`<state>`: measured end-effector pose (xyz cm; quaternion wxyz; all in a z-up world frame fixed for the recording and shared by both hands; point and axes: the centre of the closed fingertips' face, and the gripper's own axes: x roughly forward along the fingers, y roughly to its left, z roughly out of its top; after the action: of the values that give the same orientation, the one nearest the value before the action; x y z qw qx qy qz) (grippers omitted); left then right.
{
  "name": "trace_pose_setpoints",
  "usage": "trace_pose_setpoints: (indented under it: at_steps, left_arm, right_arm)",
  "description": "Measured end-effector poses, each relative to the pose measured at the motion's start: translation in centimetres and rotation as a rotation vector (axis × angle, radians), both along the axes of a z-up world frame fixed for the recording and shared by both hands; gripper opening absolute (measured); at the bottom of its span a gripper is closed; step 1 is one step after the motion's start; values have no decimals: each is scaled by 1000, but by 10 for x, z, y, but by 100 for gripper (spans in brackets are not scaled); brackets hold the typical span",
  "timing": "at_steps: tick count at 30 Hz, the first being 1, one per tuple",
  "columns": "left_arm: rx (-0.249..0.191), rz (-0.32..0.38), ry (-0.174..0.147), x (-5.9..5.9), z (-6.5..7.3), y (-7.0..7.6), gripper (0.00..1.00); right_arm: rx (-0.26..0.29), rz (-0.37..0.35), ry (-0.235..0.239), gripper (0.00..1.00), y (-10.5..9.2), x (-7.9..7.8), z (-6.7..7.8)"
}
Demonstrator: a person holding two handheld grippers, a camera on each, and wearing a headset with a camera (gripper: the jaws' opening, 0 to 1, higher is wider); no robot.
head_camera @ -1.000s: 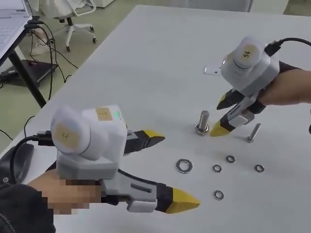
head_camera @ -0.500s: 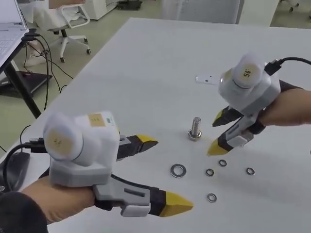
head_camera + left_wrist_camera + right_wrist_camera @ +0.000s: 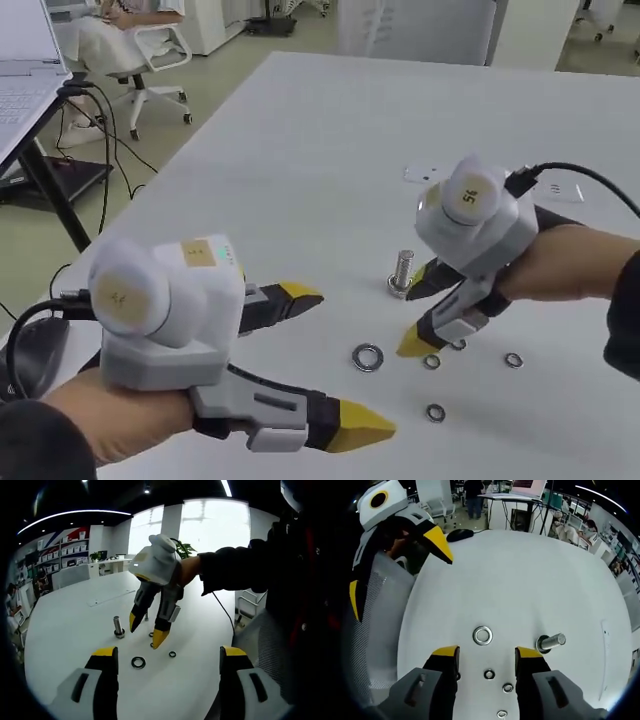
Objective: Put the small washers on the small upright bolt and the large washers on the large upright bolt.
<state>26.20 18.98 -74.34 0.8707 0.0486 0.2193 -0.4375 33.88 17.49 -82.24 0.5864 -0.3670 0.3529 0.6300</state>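
Four small washers lie loose on the white table, with one big washer just left of them. The big bolt stands upright close behind. The right gripper hovers over the washers, jaws apart and empty. The left gripper is nearer me, wide open too.

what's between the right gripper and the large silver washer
Only bare white tabletop separates the right gripper and the large silver washer, per the right gripper view.
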Motion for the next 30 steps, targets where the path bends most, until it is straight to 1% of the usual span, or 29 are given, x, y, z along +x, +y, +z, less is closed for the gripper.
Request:
trace_pose_setpoints:
  at_steps: [1,4,7,9,12,14,16,19,20,24,26,28,30]
  left_arm:
    - [0,0,1,-1,0,0,83]
    - [0,5,1,-2,-1,0,83]
    - [-1,10,3,-3,-1,1,83]
    - [-1,14,3,-3,-2,2,83]
    - [-3,20,4,-4,-2,3,83]
    - [-3,23,5,-4,-2,4,83]
    - [-5,25,3,-4,-2,5,83]
    - [-5,27,5,-5,-3,5,83]
    - [-5,27,6,-5,-3,6,83]
    - [-8,30,8,-6,-3,6,83]
    - [-9,32,8,-7,-3,7,83]
    - [-10,34,7,-7,-3,7,83]
    - [-12,35,8,-7,-3,8,83]
  right_arm:
    - [-2,8,-5,46,2,-1,-1]
    - [-6,20,7,45,9,-4,-8]
    - [-18,34,5,41,15,-5,-18]
    - [-35,40,12,41,15,-6,-25]
    - [-59,53,7,39,15,-6,-34]
    - [-69,53,19,39,16,-6,-38]
    - [-72,53,18,38,17,-6,-40]
    - [-95,65,5,37,17,-5,-46]
    - [-97,66,6,36,17,-4,-47]
    - [-103,66,10,34,20,-4,-48]
    - [-107,68,3,34,20,-4,-50]
    - [-114,71,11,33,20,-6,-52]
    - [-121,75,4,33,21,-6,-53]
